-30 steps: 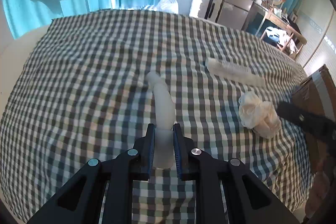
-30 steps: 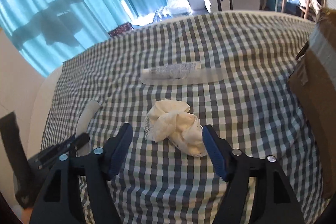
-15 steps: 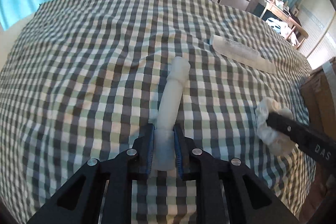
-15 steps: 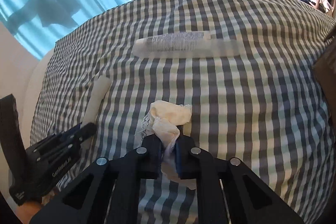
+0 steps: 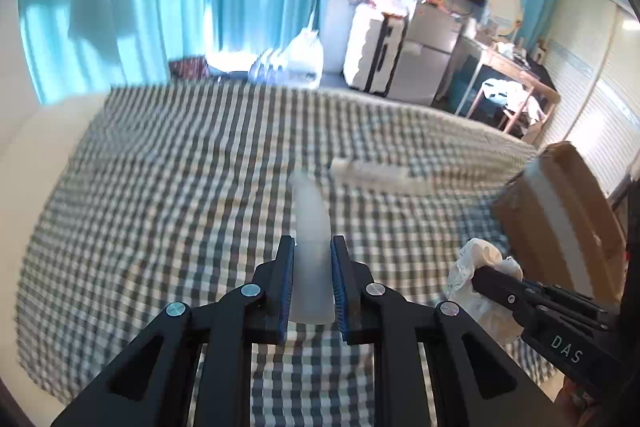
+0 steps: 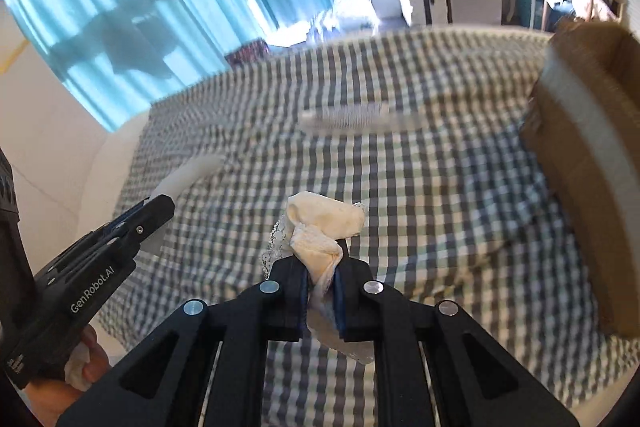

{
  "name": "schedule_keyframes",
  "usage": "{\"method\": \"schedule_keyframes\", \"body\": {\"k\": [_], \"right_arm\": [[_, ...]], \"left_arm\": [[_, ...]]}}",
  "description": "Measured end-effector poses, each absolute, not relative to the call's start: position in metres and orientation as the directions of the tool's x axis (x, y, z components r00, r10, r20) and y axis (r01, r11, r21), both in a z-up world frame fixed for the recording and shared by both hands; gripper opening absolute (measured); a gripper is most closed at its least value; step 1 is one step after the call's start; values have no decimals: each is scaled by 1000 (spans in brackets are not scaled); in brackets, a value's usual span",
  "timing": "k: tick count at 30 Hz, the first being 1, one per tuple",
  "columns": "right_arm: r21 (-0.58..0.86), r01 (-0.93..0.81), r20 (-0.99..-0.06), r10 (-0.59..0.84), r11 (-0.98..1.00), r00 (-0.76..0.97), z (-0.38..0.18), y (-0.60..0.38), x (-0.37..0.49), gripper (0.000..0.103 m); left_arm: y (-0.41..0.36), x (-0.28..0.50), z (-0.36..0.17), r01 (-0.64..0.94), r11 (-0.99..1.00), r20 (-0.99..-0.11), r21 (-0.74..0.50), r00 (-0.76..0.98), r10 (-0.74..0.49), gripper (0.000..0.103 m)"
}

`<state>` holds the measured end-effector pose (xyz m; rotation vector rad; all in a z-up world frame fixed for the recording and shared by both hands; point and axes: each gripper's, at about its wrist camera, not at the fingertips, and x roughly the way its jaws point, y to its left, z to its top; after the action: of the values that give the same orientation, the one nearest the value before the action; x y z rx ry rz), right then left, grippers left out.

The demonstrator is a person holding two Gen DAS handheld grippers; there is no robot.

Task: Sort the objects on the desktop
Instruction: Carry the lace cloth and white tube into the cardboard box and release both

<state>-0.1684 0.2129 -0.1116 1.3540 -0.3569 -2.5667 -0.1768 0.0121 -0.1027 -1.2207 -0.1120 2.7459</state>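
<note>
The cream cloth bundle (image 6: 326, 227) is now pinched between the pads of my right hand-held gripper (image 6: 322, 279); a second ago those jaws stood wide on either side of it while it lay on the checked bedspread (image 6: 440, 227). It now hangs clear of the fabric, one lace edge trailing to the left. In my left hand-held gripper (image 5: 312, 279) the white tapered bottle (image 5: 310, 227) is clamped by its wider end, its narrow tip pointing away from me; it was already gripped a second ago but lay flat on the bedspread, and now it is lifted off it.

So both hands have gone from grasping to carrying, and I judge the pick-up half of this round done. The cardboard box (image 6: 588, 155) stands at the right edge of the bed, near the cloth, and looks the likely place to drop things, though I cannot see inside it. The long white comb (image 6: 352, 117) has not moved; it lies farther up the bedspread, apart from both grippers, still to be sorted.
</note>
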Motion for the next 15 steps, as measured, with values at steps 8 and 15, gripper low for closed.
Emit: {"method": "schedule_keyframes", "body": {"k": [8, 15], "right_arm": [[295, 80, -694, -271, -952, -667, -35, 223, -111, 10], [268, 64, -637, -227, -961, -736, 15, 256, -66, 11]], "left_arm": [[36, -137, -31, -166, -984, -661, -72, -731, 172, 18], [83, -114, 11, -244, -966, -615, -79, -751, 240, 18]]}}
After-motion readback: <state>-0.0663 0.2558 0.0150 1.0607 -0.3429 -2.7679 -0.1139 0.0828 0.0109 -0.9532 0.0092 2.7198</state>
